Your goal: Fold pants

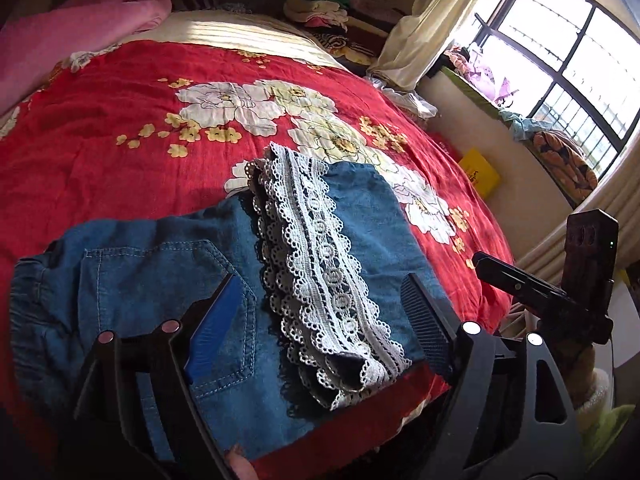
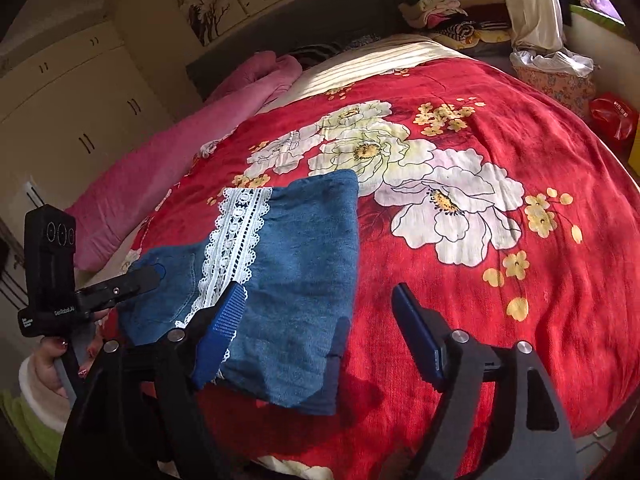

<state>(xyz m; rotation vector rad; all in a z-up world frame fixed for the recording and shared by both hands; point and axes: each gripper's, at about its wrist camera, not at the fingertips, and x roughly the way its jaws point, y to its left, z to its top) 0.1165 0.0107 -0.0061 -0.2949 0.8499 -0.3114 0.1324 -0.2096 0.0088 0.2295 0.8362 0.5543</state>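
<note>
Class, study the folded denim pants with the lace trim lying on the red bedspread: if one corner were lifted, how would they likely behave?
The denim pants would probably droop and unfold, since the cloth lies soft and creased. The lace trim looks loose-edged, so it may snag. They seem light and unlikely to slide on the textured bedspread.

Legible text in the two wrist views

In the right wrist view, small white lettering reading roughly "GenRobot.AI" is seen on the black body of the left gripper [image 2: 154, 274], and a second white label below it is too small to be read. Dark printing is carried on the yellow box [image 1: 479, 173] beside the bed in the left wrist view, and white characters are printed on the red bag [image 2: 613, 117]; neither can be made out.
</note>
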